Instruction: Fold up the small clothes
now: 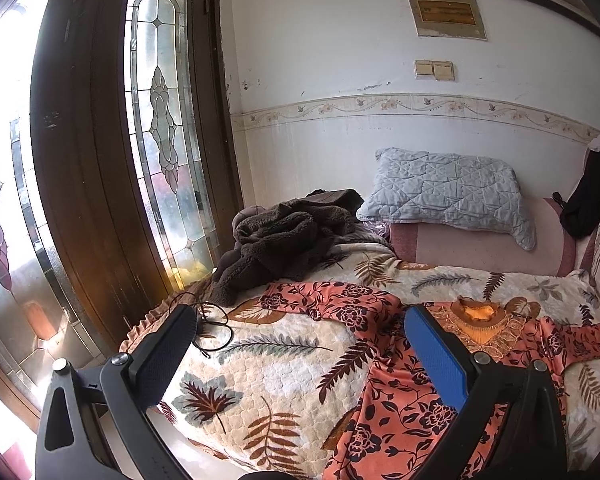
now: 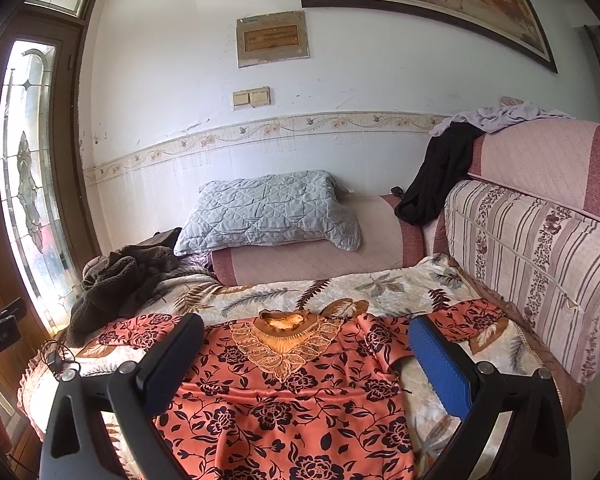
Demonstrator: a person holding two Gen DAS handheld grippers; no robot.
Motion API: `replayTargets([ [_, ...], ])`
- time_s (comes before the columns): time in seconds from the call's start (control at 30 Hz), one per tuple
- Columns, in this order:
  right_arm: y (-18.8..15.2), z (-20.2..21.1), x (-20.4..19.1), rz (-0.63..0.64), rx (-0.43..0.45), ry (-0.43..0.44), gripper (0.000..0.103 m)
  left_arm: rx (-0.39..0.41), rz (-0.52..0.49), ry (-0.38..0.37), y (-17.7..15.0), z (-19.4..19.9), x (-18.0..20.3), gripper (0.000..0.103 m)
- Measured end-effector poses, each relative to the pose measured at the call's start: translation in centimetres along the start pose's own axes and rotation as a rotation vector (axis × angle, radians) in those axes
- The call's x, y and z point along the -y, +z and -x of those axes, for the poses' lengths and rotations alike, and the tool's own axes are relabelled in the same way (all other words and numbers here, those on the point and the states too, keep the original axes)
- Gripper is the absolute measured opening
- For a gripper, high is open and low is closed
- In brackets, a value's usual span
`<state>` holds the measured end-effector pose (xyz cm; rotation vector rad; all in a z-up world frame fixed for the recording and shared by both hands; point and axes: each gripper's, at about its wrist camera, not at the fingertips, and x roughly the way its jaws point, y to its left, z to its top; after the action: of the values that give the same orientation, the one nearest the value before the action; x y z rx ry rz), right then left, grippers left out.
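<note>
Evidently at the start, the floral top [image 2: 284,384] lies spread, neckline up, near the bed's [image 1: 260,364] front edge, both grippers [image 1: 300,344] [image 2: 306,344] hovering with jaws wide and empty; next likely calls for pinching a sleeve.

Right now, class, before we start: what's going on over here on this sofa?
A person holds two handheld grippers above an orange floral top spread flat, neckline away from them, on a leaf-patterned blanket. The left gripper and right gripper are both open and hold nothing. The top looks unfolded, its sleeves out to the sides. A brown fleece garment lies bunched near the door, beside a grey quilted pillow.
</note>
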<state>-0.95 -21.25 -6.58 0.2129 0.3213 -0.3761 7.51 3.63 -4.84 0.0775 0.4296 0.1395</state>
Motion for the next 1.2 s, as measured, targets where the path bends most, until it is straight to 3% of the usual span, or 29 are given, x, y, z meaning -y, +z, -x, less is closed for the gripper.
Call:
replayTargets([
  [0.67, -0.3, -3.1, 1.5, -0.027, -0.046, -0.011, 0.103, -0.021, -0.018, 0.004, 0.1, -2.1, 1.5, 0.103],
  [1.2, -1.9, -15.4, 8.6, -0.161, -0.217, -0.096, 0.103, -0.102, -0.077, -0.007, 0.0, -9.7, 7.1, 0.103],
])
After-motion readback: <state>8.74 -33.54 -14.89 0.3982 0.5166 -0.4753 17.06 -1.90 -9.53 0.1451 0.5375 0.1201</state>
